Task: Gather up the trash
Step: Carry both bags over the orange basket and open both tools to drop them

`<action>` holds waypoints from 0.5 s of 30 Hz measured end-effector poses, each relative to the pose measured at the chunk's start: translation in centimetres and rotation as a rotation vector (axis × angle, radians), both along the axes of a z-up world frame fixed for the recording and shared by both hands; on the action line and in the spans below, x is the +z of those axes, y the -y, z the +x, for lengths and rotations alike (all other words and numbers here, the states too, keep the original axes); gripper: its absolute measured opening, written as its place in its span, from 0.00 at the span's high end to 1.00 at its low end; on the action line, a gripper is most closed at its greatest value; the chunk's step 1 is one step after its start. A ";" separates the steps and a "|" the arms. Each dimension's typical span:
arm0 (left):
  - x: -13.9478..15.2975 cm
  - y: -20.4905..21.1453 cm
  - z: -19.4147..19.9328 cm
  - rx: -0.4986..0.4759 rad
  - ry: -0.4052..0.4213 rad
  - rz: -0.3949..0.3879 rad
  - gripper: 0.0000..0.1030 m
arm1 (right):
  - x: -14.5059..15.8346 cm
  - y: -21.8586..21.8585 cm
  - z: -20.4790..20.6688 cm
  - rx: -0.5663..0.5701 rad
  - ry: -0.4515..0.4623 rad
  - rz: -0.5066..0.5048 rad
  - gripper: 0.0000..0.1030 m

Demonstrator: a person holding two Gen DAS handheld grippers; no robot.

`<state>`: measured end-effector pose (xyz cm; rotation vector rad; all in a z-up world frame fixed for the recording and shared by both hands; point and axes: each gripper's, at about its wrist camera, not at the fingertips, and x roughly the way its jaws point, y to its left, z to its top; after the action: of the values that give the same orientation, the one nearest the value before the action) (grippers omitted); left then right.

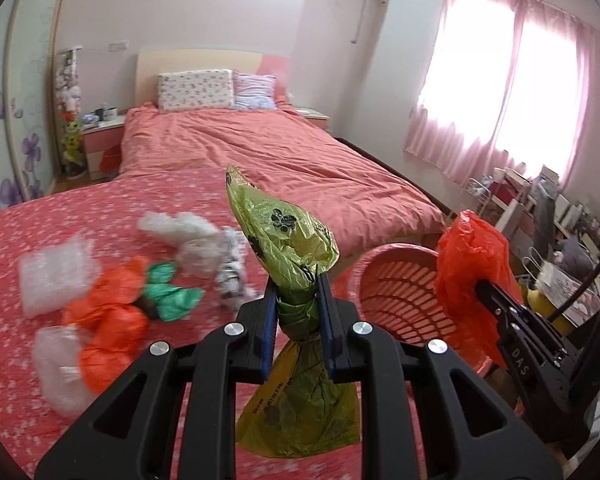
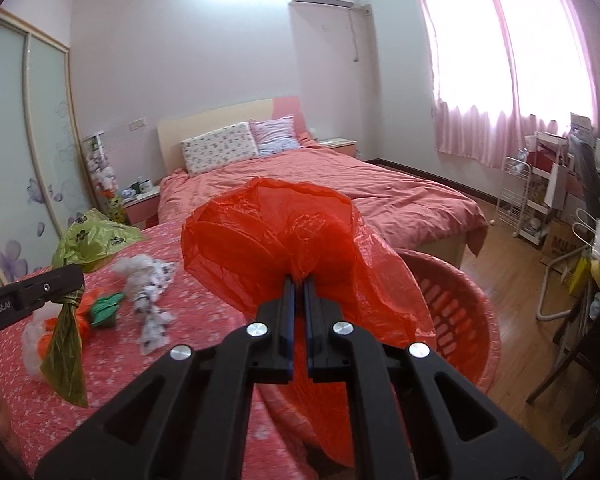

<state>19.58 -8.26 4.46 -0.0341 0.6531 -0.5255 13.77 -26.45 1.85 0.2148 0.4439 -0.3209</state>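
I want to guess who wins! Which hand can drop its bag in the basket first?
Probably the right. The right gripper holds the orange bag right beside the pink basket, while the left gripper with the green bag sits farther away.

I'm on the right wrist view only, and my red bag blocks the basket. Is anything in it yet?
Observer: In the left wrist view, the part of the basket interior that shows is bare lattice, with no trash visible there.
Operator: What's hidden behind the left claw?
Observer: A bubble wrap sheet lies on the cloth beyond the orange bags.
Operator: How is the left grip?
Observer: The left claw pinches the yellow-green bag at its twisted neck, one pad on each side.
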 end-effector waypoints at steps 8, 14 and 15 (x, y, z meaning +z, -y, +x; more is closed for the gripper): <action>-0.7 4.5 0.1 -0.101 -0.003 -0.017 0.82 | -0.7 2.6 -0.4 -0.063 0.007 0.012 0.95; -1.3 7.6 0.1 -0.166 -0.001 -0.021 0.82 | -1.3 4.4 -0.2 -0.098 0.013 0.026 0.95; -1.4 8.1 0.1 -0.176 -0.002 -0.023 0.82 | -1.4 4.7 -0.1 -0.103 0.014 0.029 0.95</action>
<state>19.71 -16.32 3.02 0.0016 0.6552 -0.7021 13.68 -31.14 0.45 0.2689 0.4249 -0.4141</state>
